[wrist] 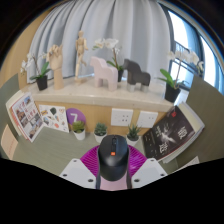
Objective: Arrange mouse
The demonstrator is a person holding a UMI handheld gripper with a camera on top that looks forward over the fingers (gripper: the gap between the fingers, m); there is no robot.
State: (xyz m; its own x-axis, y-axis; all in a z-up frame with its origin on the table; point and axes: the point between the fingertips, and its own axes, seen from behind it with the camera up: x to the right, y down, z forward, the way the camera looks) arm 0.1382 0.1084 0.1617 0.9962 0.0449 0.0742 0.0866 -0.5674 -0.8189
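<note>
Mouse (113, 155) sat between jaws of gripper (113, 172), pads apparently touching its flanks, above worktop (60, 150). Light, rigid, smooth plastic shell, likely slippery; grip best across narrow mid-sides.

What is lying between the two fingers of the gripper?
In the gripper view, the black mouse sits between the fingers of the gripper, on a pink round mat. Whether the pads press it cannot be told.

Home or showroom-style desk nook; wooden shelf (100, 98) carries potted orchids (108, 52) and animal figurines (137, 75); pleated curtain (105, 25) behind, window (183, 35) far right; magazines (32, 115) left, small succulents (100, 129) near.
</note>
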